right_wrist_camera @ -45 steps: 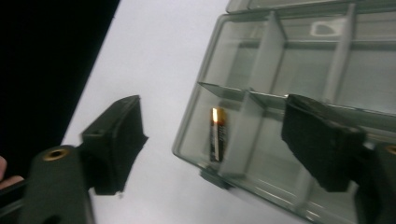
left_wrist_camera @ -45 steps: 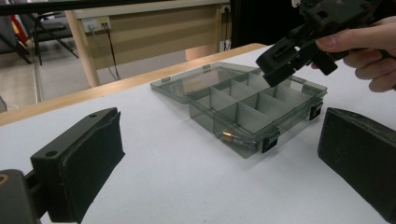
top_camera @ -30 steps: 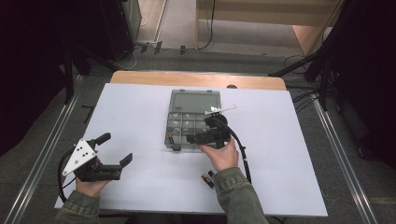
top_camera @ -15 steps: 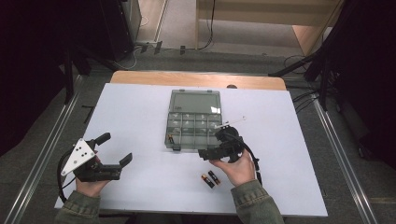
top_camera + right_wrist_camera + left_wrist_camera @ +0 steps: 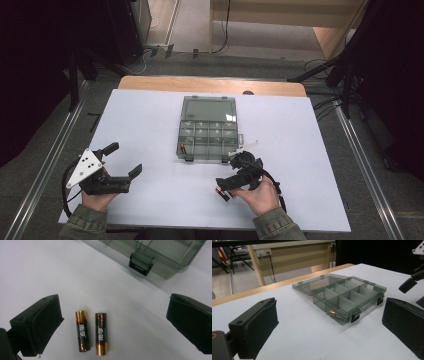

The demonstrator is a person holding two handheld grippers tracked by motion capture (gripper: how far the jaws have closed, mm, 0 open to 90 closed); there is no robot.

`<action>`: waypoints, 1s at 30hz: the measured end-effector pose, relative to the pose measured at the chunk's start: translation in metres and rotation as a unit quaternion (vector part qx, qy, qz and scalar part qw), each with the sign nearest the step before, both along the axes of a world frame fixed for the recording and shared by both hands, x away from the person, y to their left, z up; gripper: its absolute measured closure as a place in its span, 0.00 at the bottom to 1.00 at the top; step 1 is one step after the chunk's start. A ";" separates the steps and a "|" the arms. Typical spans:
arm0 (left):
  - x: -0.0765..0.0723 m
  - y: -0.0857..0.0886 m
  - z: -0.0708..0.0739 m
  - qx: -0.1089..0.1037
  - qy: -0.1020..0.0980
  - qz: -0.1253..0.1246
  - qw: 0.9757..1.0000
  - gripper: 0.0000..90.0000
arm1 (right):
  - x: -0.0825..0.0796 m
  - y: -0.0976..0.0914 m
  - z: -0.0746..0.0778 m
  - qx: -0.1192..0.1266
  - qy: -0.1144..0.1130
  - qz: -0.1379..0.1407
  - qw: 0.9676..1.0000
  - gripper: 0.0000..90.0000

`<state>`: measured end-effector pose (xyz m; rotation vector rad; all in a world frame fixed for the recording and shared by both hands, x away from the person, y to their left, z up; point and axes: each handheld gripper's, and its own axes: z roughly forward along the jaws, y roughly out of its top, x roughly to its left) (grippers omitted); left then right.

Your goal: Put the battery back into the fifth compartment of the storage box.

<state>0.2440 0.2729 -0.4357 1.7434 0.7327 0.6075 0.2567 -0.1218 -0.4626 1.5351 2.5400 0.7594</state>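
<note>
Done: one battery (image 5: 333, 313) is seen lying in the near-left compartment of the open box (image 5: 207, 131).
Left: two batteries (image 5: 91, 333) lie on the counter (image 5: 150, 125), just before the box.
Right claw (image 5: 113, 327): jaws wide apart, straddling both batteries, nothing gripped.
Left claw (image 5: 329, 325): spread open, idle, well apart.
Room: open counter all round; box front wall close ahead.

Olive-green sleeves (image 5: 85, 222), black grippers with padded fingers (image 5: 255, 331), grey perforated three-cornered plate (image 5: 85, 166), black cables.

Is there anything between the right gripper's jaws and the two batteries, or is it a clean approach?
Clean: in the right gripper view the two batteries lie side by side on bare white table, between the open jaws of the right gripper.
</note>
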 end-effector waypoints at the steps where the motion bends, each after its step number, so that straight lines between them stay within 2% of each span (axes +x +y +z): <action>1: 0.000 0.000 0.000 -0.001 0.000 0.000 1.000 0.00 | -0.001 0.000 -0.001 -0.001 0.001 0.001 1.000 0.02; 12: 0.000 0.000 0.000 0.003 0.000 0.001 1.000 0.00 | -0.008 -0.001 -0.009 -0.010 0.006 0.020 1.000 0.09; 15: 0.000 0.000 0.000 0.003 0.001 0.001 1.000 0.00 | -0.009 -0.003 -0.012 -0.008 0.011 0.025 1.000 0.16; 17: 0.000 0.000 0.000 0.004 0.001 0.000 1.000 0.00 | -0.010 -0.003 -0.014 -0.009 0.010 0.024 1.000 0.17; 23: 0.000 -0.001 0.000 0.002 0.003 -0.001 1.000 0.00 | -0.012 -0.003 -0.019 -0.006 0.015 0.031 0.999 0.36; 30: 0.000 -0.001 0.000 0.003 0.002 0.002 1.000 0.00 | -0.014 0.000 -0.022 -0.031 0.015 0.042 0.999 0.47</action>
